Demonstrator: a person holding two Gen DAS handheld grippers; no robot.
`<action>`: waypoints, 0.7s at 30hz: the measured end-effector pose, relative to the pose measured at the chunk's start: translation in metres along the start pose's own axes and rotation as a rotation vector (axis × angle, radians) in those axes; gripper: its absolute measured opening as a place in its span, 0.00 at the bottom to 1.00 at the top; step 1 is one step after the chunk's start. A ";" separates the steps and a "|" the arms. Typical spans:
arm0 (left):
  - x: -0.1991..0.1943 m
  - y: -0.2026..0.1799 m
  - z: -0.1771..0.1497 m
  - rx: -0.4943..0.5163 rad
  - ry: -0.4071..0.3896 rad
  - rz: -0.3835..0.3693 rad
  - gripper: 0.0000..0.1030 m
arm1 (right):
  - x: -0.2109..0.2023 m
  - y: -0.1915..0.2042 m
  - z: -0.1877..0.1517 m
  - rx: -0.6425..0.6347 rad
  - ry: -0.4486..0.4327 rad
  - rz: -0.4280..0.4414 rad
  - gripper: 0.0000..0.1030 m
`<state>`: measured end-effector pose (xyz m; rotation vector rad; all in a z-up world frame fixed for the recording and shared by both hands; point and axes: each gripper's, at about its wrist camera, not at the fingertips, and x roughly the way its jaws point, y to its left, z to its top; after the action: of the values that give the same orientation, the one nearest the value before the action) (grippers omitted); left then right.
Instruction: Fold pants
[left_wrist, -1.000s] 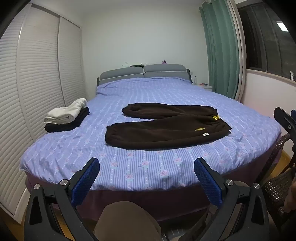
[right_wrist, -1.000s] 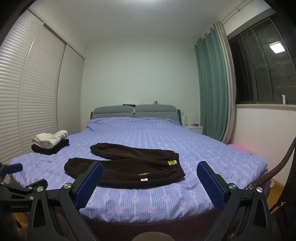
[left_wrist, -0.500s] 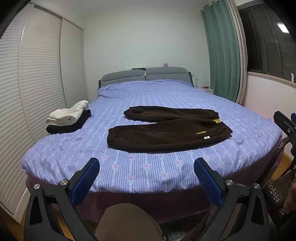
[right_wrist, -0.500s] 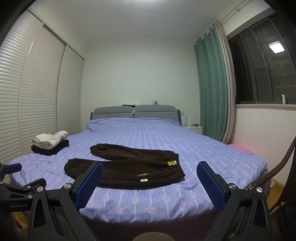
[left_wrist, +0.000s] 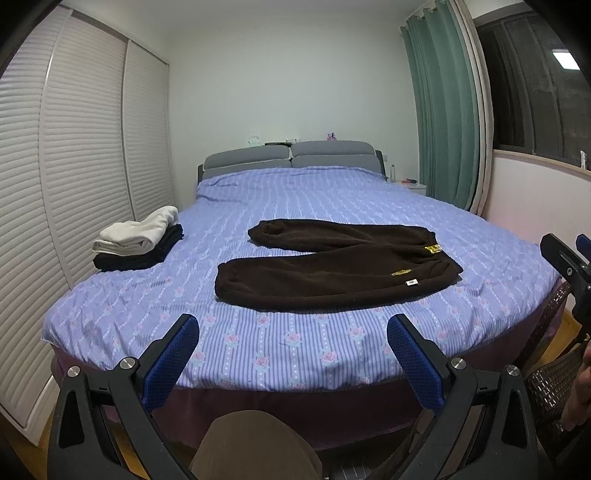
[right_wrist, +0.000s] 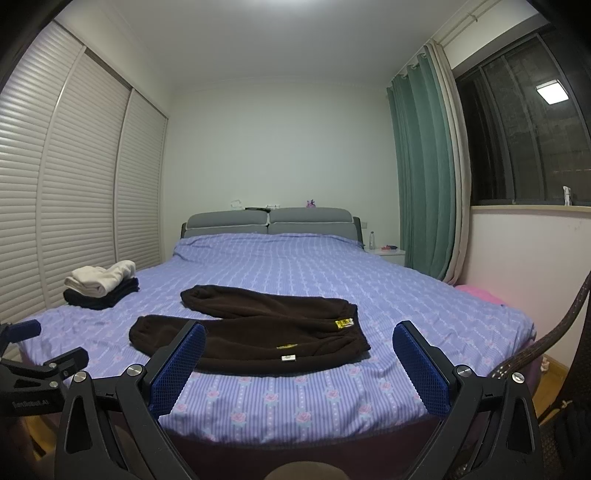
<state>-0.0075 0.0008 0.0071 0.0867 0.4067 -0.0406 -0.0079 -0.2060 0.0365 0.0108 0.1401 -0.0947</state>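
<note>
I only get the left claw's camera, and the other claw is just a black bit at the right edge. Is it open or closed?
Observer: Open. Its own camera shows the right claw with both blue pads spread wide and nothing between them.
Operator: Is anything beyond the bed's right side?
Observer: Yes, something pink lies low by the wall, past the bed. I cannot tell what it is.
Operator: Does that camera see my claw?
Observer: Partly. The left claw shows side-on at the left edge.

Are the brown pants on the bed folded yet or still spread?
Spread. The brown pants lie flat on the bed, both legs splayed apart in a V, waistband at right.
</note>
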 end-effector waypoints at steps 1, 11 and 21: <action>-0.001 0.000 0.000 0.000 -0.003 0.001 1.00 | 0.001 0.000 0.001 0.000 0.002 0.000 1.00; -0.005 0.001 0.001 0.002 -0.031 0.008 1.00 | 0.000 0.000 0.000 0.000 0.006 0.005 1.00; -0.008 0.002 0.000 0.000 -0.040 0.013 1.00 | 0.003 -0.001 0.000 0.006 0.013 0.005 1.00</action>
<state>-0.0145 0.0024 0.0109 0.0882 0.3664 -0.0297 -0.0056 -0.2075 0.0360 0.0182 0.1530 -0.0898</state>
